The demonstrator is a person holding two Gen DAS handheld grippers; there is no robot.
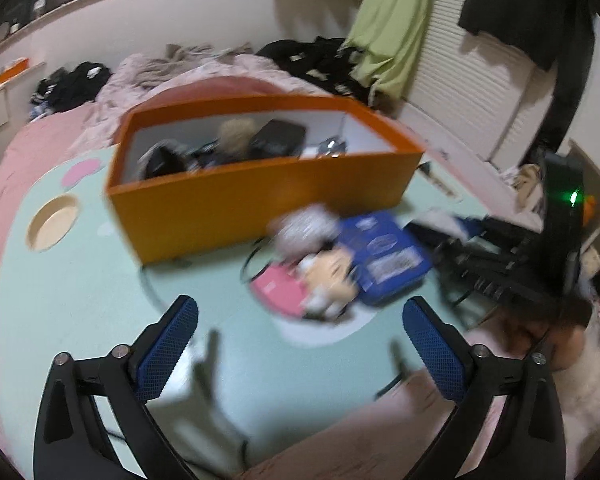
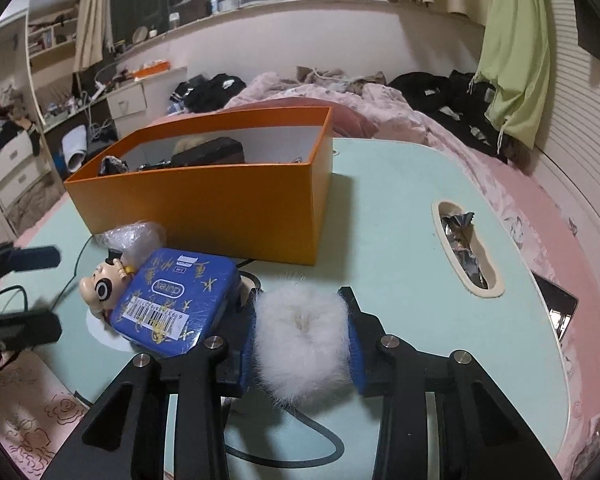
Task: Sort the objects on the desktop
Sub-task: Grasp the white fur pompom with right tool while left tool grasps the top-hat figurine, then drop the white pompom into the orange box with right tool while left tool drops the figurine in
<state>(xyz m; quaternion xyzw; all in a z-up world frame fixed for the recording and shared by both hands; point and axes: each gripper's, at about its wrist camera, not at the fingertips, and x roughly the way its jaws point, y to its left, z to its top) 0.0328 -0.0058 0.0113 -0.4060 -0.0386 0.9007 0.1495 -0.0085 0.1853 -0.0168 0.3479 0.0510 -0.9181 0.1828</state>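
Right gripper (image 2: 302, 344): jaws nearly together, blue pads pressed into both sides of a white fur pompom (image 2: 302, 340), fluff bulging out above and below the fingers. Clamped, low over the mint-green table (image 2: 400, 240). Just to its left and touching the gripper's left finger lies a blue tin (image 2: 176, 304) with gold lettering and a barcode sticker, resting partly on a small cartoon figurine (image 2: 100, 284) that lies on its back. Behind those, a wad of clear plastic wrap (image 2: 134, 236) sits against the front wall of the orange box (image 2: 204, 208). The box stands open toward the back of the table with dark items and something tan and fuzzy inside; can't make out more. Left gripper (image 1: 300, 344): jaws wide apart, nothing between the pads, hanging above bare tabletop nearer the edge, pointed toward the same pile. From its blurred view the tin (image 1: 384, 256), figurine (image 1: 332, 276) and a pink card or booklet (image 1: 280, 290) sit in front of the box (image 1: 260, 204), apart from the fingers. A slot-shaped recess (image 2: 466, 256) on the table's right side holds crumpled foil. A round cup recess (image 1: 54, 222) sits on the left side.
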